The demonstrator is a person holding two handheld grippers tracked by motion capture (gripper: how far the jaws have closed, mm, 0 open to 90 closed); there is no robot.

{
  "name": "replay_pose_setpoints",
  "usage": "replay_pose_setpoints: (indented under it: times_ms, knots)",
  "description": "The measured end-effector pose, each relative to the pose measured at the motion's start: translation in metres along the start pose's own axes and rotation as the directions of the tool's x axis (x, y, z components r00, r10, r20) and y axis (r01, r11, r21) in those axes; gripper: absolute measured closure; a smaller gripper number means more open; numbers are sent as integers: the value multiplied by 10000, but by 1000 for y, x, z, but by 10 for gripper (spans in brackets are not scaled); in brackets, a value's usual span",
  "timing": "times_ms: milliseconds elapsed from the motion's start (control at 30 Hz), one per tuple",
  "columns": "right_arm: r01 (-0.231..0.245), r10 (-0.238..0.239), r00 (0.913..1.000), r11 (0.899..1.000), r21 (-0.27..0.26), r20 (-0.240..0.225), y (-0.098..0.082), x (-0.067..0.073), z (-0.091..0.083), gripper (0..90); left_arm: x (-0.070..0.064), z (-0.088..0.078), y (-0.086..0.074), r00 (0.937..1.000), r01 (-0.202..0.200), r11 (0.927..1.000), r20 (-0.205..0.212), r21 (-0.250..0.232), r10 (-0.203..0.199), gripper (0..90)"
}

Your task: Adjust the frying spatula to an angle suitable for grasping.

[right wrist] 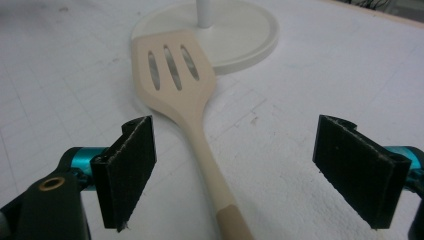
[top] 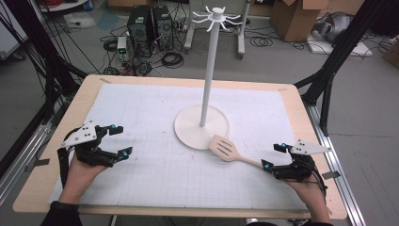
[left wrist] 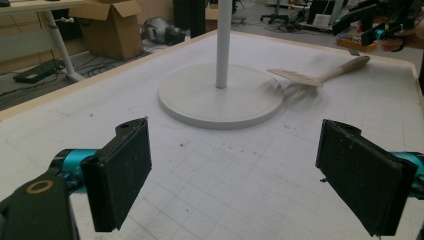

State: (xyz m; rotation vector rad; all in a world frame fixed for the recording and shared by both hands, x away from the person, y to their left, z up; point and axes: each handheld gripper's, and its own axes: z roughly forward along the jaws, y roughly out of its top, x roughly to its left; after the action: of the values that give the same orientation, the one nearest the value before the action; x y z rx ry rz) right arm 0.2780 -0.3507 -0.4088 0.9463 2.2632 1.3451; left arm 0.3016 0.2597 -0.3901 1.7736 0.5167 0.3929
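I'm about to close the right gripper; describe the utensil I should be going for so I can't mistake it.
Start at the tall white stand with hooks on top, mid-table. Its round base has a pale wooden spatula resting its head on the near right edge, the handle running toward the right gripper, whose jaws stand open either side of it. Three slots in the head mark it out.

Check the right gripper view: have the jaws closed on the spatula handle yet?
No: the right gripper has its jaws wide apart, with the spatula handle lying on the mat between them, touched by neither.
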Motion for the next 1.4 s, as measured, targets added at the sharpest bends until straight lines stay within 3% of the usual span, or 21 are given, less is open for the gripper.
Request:
replay_pose_setpoints:
  times_ms: [433, 667, 767, 800, 933, 1200, 1400]
  knots:
    - [509, -462, 9982, 9904, 1286, -386, 0, 4, 26, 218, -1, 2, 0, 9999, -6, 10000, 107, 22, 6, 149]
    - [781, -665, 9961, 9711, 2255, -587, -1, 6, 43, 328, 0, 2, 0, 9999, -45, 10000, 98, 53, 45, 149]
    - [862, -717, 9951, 9668, 2406, -682, -2, 6, 46, 347, -1, 2, 0, 10000, -4, 10000, 59, 18, 4, 149]
    - [931, -761, 9943, 9605, 2624, -745, -2, 7, 47, 420, 0, 1, 0, 10000, -17, 10000, 18, 26, 17, 149]
    - [1097, -880, 9926, 9451, 3079, -837, -4, 7, 52, 445, 0, 1, 0, 10000, 2, 10000, 21, 46, -2, 149]
    - [975, -714, 9931, 9430, 3182, -926, -2, 4, 52, 547, 0, 2, 0, 10000, 16, 9999, -17, 116, -16, 149]
    - [992, -688, 9926, 9352, 3400, -1003, 1, 6, 54, 631, 0, 4, -1, 10000, 25, 9999, 43, 170, -25, 150]
